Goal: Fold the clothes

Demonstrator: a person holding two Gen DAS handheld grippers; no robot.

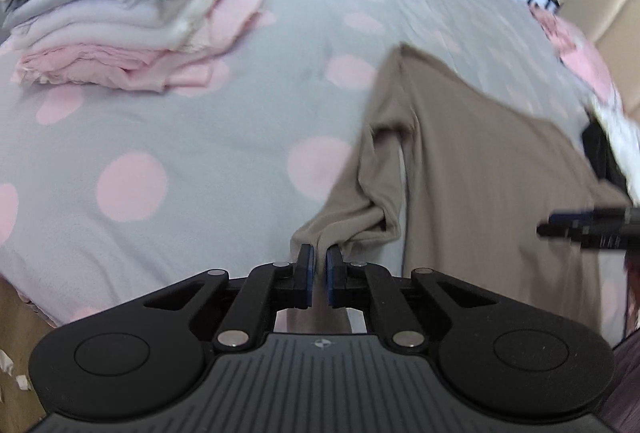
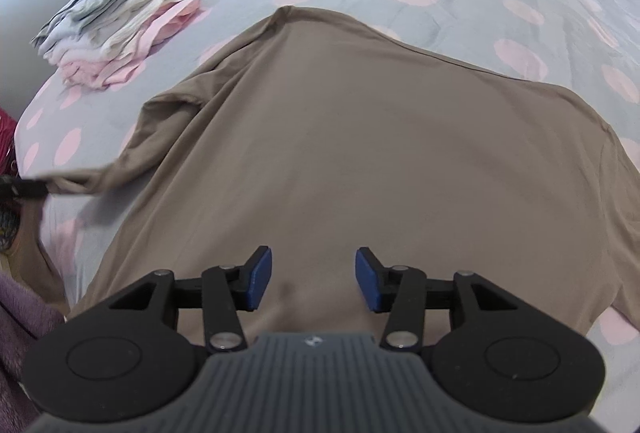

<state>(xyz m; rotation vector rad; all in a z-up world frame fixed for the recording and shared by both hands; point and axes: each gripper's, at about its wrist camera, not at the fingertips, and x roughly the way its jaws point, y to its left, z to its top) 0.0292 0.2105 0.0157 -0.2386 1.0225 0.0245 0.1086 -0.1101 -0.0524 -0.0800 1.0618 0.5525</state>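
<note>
Left gripper [image 1: 319, 269] pinches the sleeve of the tan shirt [image 2: 340, 161] on the bed [image 1: 160, 161]; right gripper [image 2: 313, 283] hovers half-open above it, holding nothing

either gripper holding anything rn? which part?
Left gripper pinches the tan shirt by its sleeve end. Right gripper is open above it, holding nothing.

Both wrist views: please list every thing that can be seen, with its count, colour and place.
shirt: one, light brown, spread on the bed, one sleeve end lifted
stack of folded clothes: one, grey, white and pink, far left on the bed
bed cover: one, grey with pink dots, under everything
pink cloth: one, at the far right bed edge
cardboard box: one, tan, beyond the bed
left claw: one, black with blue pads, shut on the sleeve end
right claw: one, black with blue pads, open above the shirt
</note>
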